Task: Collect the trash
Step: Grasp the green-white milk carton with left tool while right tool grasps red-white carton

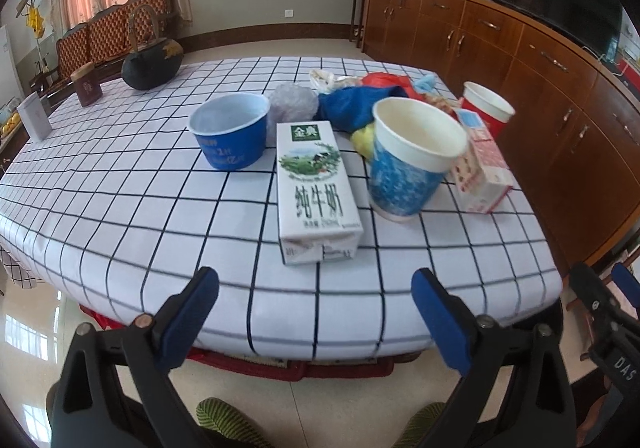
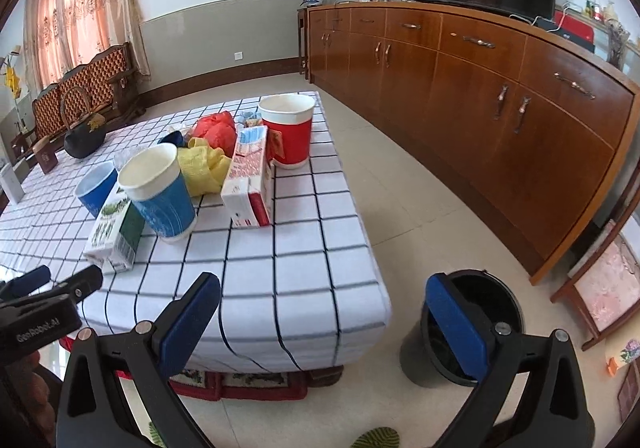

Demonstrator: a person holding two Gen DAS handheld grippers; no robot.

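near edge: bare cloth [image 1: 160, 248], open to carton [image 1: 316, 187]
behind carton: cups [image 1: 408, 159], bags [image 1: 356, 107] crowded
bin [image 2: 480, 328]: open top, beside table

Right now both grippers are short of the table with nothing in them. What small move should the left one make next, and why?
Probably ease the left gripper forward and down onto the green milk carton. Its jaws stand open and empty, the carton lies flat at the near edge of the checked table, directly ahead and closest of the trash. The bin waits on the floor beside the table.
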